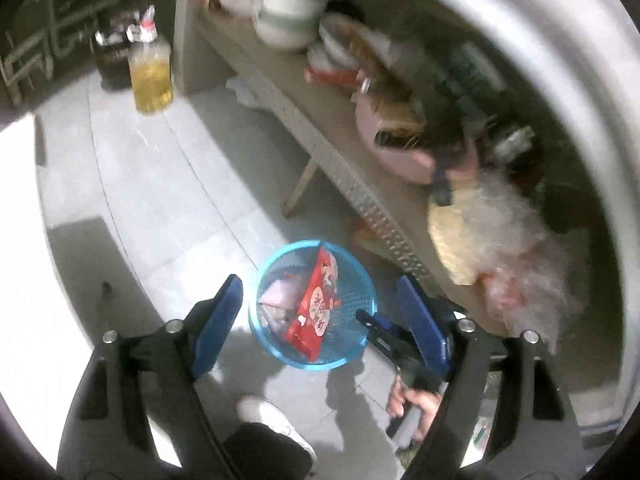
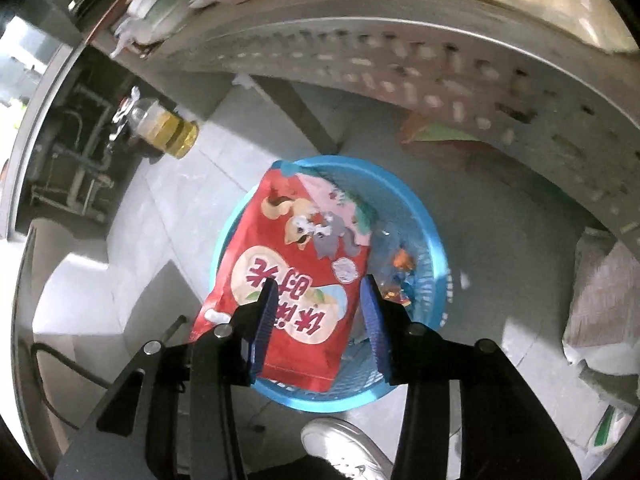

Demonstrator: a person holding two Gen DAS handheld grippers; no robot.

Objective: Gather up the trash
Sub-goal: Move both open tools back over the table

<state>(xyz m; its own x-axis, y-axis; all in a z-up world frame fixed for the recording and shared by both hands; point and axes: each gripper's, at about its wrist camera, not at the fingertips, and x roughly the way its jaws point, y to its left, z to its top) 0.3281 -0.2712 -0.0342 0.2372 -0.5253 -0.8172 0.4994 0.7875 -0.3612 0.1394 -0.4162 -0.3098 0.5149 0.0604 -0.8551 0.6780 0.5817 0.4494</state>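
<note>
A blue mesh trash basket stands on the grey tiled floor beside a low table. A red snack bag leans inside it, with a pinkish wrapper and small colourful wrappers beside it. My left gripper is open and empty, high above the basket. My right gripper is open just above the red bag, not holding it; it also shows in the left wrist view at the basket's right rim.
A low wicker table holds bowls, a pink container and a fluffy white item. An oil bottle stands on the floor. My white shoe is near the basket.
</note>
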